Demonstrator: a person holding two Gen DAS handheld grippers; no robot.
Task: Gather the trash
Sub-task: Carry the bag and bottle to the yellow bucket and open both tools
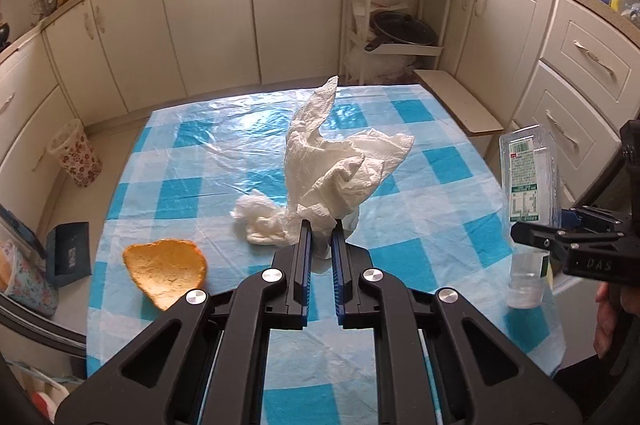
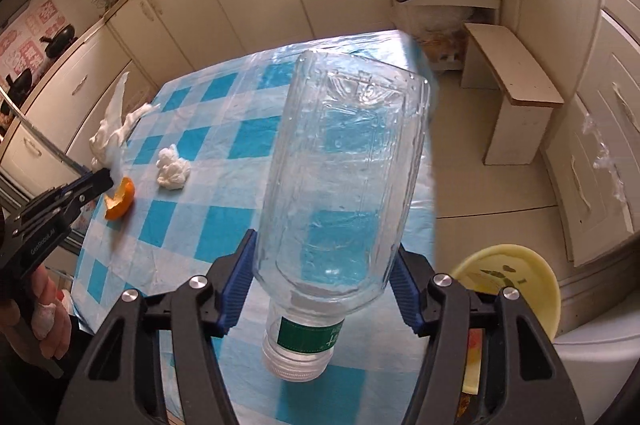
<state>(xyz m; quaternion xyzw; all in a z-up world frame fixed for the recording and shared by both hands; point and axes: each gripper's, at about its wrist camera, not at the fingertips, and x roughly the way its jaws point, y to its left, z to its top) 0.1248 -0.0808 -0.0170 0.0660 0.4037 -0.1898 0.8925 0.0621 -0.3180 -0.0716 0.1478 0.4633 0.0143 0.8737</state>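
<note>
My left gripper (image 1: 320,225) is shut on a white paper towel (image 1: 332,161), which hangs up off the blue-checked table (image 1: 440,225). A crumpled tissue (image 1: 256,221) lies just left of the fingertips, and an orange peel (image 1: 166,271) lies nearer on the left. My right gripper (image 2: 325,243) is shut on a clear plastic bottle (image 2: 340,165), tilted with its cap toward the camera. In the left wrist view the bottle (image 1: 528,181) and the right gripper (image 1: 540,223) stand at the table's right edge. The right wrist view shows the left gripper (image 2: 106,179), the towel (image 2: 116,121), the tissue (image 2: 174,169) and the peel (image 2: 120,203).
A floral waste basket (image 1: 76,153) stands on the floor left of the table. A wooden stool (image 2: 516,85) sits beyond the table's far right corner. A yellow bowl (image 2: 516,277) rests on a white container at lower right. Kitchen cabinets (image 1: 208,25) ring the room.
</note>
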